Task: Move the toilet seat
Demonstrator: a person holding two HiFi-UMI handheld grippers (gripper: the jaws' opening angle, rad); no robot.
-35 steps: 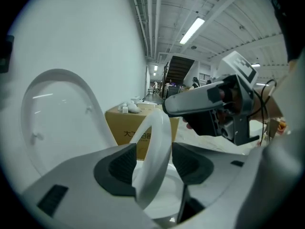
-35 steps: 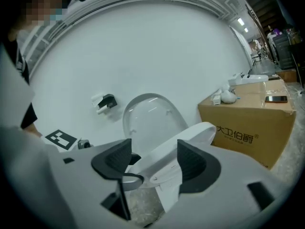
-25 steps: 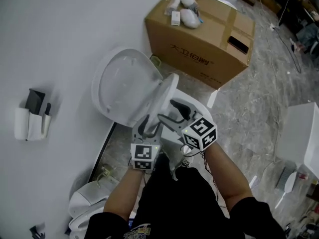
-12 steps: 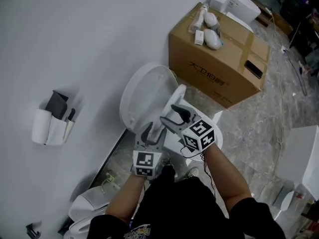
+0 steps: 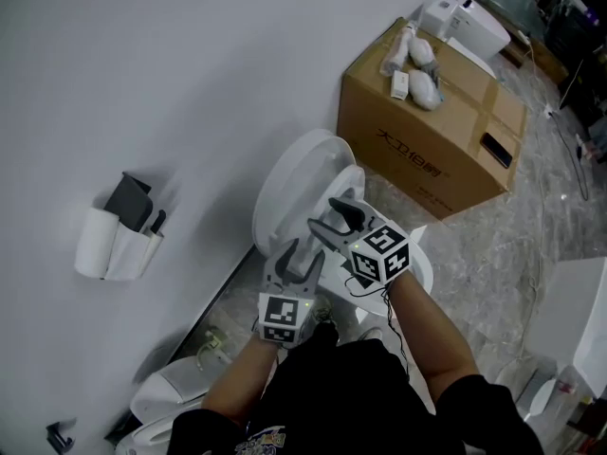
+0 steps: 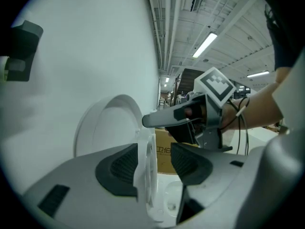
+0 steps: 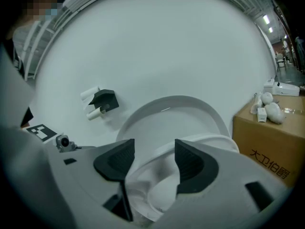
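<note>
The white toilet seat stands almost upright, close in front of the raised lid that leans on the wall. My right gripper straddles the seat's upper rim. In the right gripper view the seat fills the gap of that gripper, whose jaws have just been closing and now sit on the rim. My left gripper is lower on the seat. In the left gripper view the seat runs edge-on through that gripper, against the left pad with a gap to the right pad.
A large cardboard box with small white items on top stands right of the toilet. A wall holder hangs to the left. Another toilet sits at bottom left. The bowl's rim shows under my right hand.
The seat has swung up from a slant to nearly upright, closer to the lid. Both grippers have gone with it toward the wall, keeping their places on the seat.
</note>
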